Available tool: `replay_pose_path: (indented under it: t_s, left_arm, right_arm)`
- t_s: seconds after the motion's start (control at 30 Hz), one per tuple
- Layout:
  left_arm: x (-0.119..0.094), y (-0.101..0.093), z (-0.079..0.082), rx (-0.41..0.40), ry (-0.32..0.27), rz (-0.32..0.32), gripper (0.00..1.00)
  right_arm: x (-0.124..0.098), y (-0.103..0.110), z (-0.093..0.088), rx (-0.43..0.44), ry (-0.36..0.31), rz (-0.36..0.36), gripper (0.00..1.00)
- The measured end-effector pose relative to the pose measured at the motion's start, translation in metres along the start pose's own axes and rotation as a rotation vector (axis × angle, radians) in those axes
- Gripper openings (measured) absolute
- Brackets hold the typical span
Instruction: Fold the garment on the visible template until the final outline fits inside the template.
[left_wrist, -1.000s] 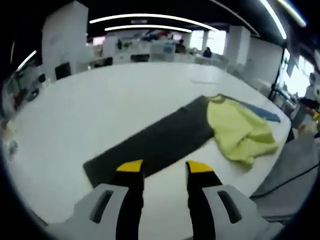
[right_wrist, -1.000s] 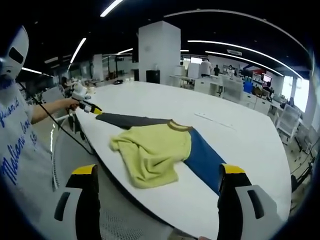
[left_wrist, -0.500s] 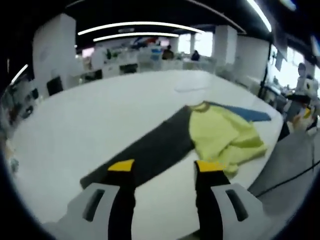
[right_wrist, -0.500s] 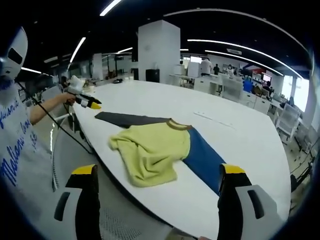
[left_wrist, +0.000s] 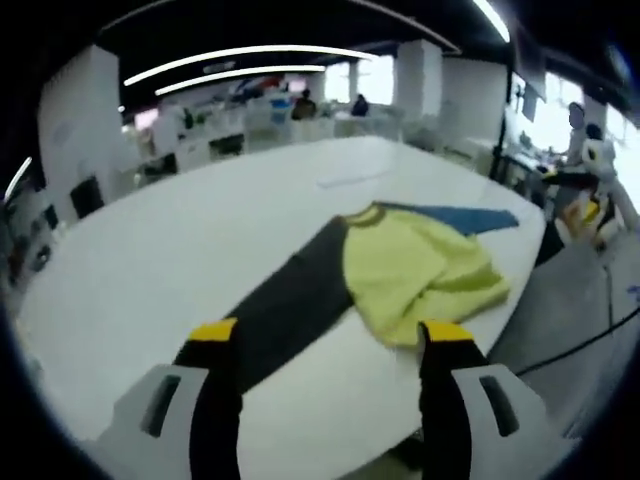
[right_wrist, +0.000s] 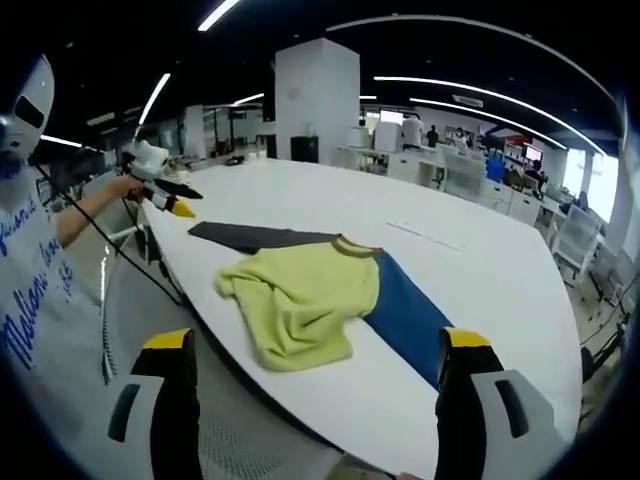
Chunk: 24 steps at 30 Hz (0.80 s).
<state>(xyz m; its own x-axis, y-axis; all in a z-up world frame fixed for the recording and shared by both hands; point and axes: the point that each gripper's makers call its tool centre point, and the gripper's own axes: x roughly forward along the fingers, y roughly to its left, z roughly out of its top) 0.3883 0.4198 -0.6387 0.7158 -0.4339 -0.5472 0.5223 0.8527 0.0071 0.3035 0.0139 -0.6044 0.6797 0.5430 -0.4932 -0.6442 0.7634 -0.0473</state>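
At the bottom of the left gripper view my left gripper (left_wrist: 325, 345) has its yellow-tipped jaws spread, pinching nothing; at the bottom of the right gripper view my right gripper (right_wrist: 318, 345) is spread wide too, empty; beyond them, mid-frame, the crumpled yellow short-sleeved garment (right_wrist: 300, 300) lies on the long flat dark grey and blue template (right_wrist: 400, 315), on the big white oval table (right_wrist: 480, 270); at upper left my hand (right_wrist: 120, 187) holds the left gripper above the table's edge.
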Motion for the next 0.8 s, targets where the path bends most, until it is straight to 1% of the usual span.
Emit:
replay_pose_path:
  t_s: [0.07,0.2,0.3,0.4,0.53,0.6,0.67,0.8]
  left_arm:
    - [-0.001,-0.005,0.002,0.005,0.001,-0.010,0.73]
    - [-0.004,-0.019,0.011,0.034,-0.007,-0.036,0.79]
    - [-0.005,-0.025,0.017,0.029,-0.021,-0.057,0.88]
    - [-0.005,-0.028,0.017,0.038,-0.015,-0.064,0.89]
    - [-0.005,-0.038,0.016,0.044,0.003,-0.093,0.98]
    - [-0.006,-0.043,0.014,0.049,0.008,-0.115,0.98]
    - [-0.006,-0.047,0.014,0.042,0.014,-0.121,0.99]
    - [-0.009,-0.053,0.018,0.043,-0.010,-0.132,1.00]
  right_arm:
    - [0.000,0.000,-0.001,-0.001,0.004,0.000,1.00]
    - [-0.001,-0.001,-0.001,-0.001,0.004,0.000,1.00]
    - [-0.001,-0.002,-0.001,-0.002,0.007,-0.003,1.00]
    - [-0.001,-0.002,0.000,-0.004,0.007,-0.002,1.00]
    - [-0.001,-0.002,0.000,-0.006,0.004,0.003,1.00]
    - [0.000,-0.002,0.000,-0.003,0.005,0.004,1.00]
    - [0.001,-0.003,-0.002,-0.002,0.012,0.004,1.00]
    - [0.001,-0.003,-0.002,0.003,0.011,0.003,1.00]
